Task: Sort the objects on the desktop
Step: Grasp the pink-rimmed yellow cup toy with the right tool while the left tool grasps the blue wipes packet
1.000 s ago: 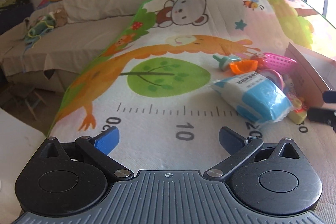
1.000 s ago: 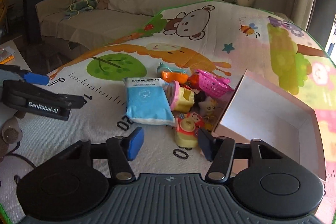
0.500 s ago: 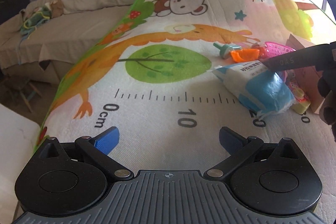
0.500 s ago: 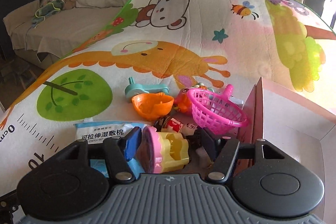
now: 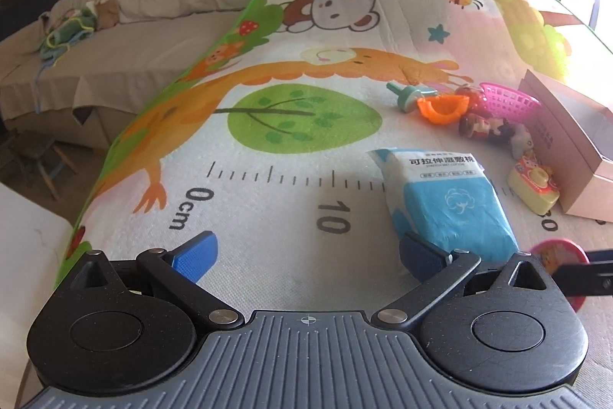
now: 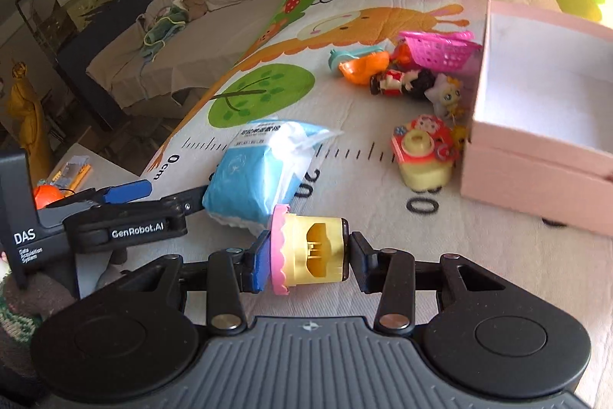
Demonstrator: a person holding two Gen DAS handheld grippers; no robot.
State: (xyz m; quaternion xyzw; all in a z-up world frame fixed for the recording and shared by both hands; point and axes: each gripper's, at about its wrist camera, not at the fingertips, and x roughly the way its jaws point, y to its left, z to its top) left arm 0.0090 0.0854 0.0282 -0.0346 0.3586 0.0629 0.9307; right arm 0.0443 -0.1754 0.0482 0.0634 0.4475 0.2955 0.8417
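Desktop objects mostly lie unsorted on the mat: the pink box at the right of the right-wrist view looks empty, so sorting seems barely begun. Left of centre lies the blue wipes pack, with the pink basket, doll and toy camera crowded against the box's left wall. Low in the frame, the right gripper is closing its jaws on the yellow cup toy, lifted clear. The left gripper hangs wide open, empty
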